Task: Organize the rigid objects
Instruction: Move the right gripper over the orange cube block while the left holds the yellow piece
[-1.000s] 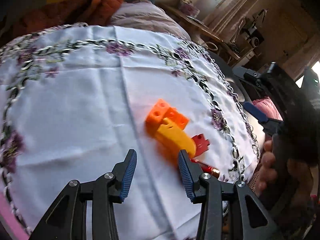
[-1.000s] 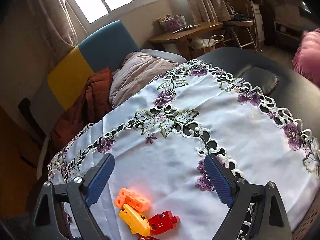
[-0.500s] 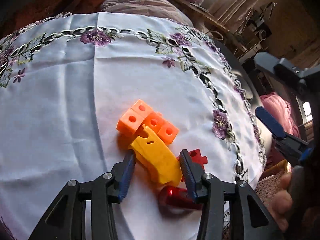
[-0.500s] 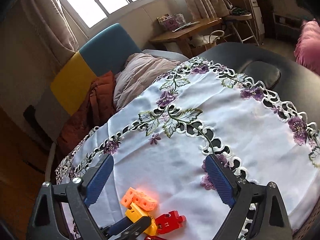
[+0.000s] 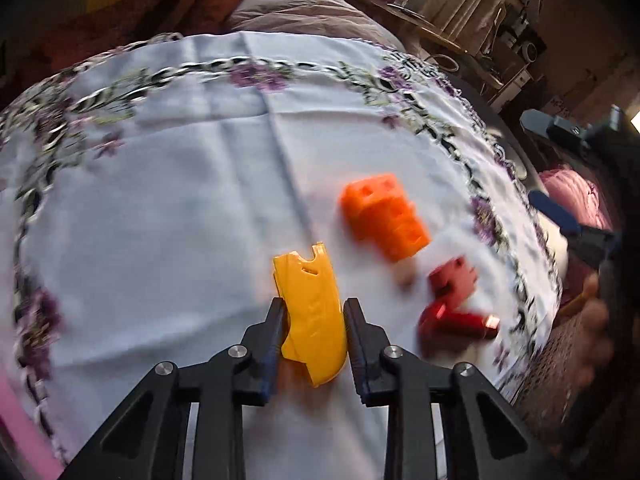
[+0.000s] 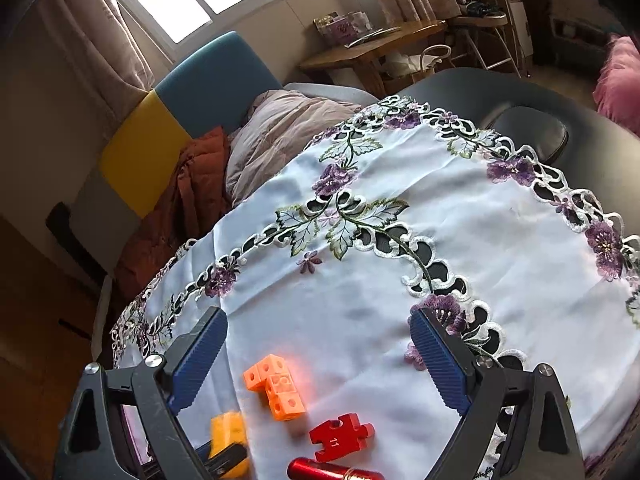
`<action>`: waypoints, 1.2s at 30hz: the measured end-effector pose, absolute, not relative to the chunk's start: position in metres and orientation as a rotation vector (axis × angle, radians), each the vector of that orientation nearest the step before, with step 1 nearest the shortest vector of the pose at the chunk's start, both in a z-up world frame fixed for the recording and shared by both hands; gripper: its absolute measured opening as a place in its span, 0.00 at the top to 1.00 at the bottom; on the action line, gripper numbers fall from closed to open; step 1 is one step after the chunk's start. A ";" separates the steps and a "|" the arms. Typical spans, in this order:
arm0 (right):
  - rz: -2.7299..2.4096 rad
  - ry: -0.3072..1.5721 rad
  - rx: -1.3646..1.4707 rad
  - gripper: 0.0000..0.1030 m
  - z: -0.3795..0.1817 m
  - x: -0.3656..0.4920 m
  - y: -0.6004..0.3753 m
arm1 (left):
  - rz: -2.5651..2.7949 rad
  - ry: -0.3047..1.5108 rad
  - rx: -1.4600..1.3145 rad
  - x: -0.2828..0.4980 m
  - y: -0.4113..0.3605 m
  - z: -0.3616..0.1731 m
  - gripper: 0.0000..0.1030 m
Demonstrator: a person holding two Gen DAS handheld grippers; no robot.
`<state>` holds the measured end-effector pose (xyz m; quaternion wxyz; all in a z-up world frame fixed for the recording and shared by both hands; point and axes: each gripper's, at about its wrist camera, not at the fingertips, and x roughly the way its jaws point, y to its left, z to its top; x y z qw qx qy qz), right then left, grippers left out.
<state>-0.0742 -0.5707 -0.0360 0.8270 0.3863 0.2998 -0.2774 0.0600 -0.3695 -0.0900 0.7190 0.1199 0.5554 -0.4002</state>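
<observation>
Left wrist view: left gripper [image 5: 314, 316] jaws are pinching the yellow piece [image 5: 310, 312], separating it from the orange block [image 5: 384, 216]; right gripper [image 6: 316, 360] jaws are standing spread, empty.

- The right gripper [image 6: 318, 354] hung with its jaws spread wide and nothing between them, above a white embroidered tablecloth [image 6: 500, 280].
- An orange block piece [image 6: 276, 386] lay near a red puzzle piece [image 6: 341, 435] and a red cylinder [image 6: 320, 471].
- A blurred yellow piece [image 6: 228, 434] sat at lower left.
</observation>
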 end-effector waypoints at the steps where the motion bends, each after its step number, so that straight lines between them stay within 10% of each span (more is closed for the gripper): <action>1: -0.587 0.645 0.823 0.09 -0.037 -0.073 -0.571 | -0.877 1.219 0.276 0.060 -0.361 -0.089 0.72; 36: -0.374 0.932 0.725 0.09 -0.067 -0.025 -0.534 | -0.804 0.988 0.190 0.034 -0.276 -0.094 0.72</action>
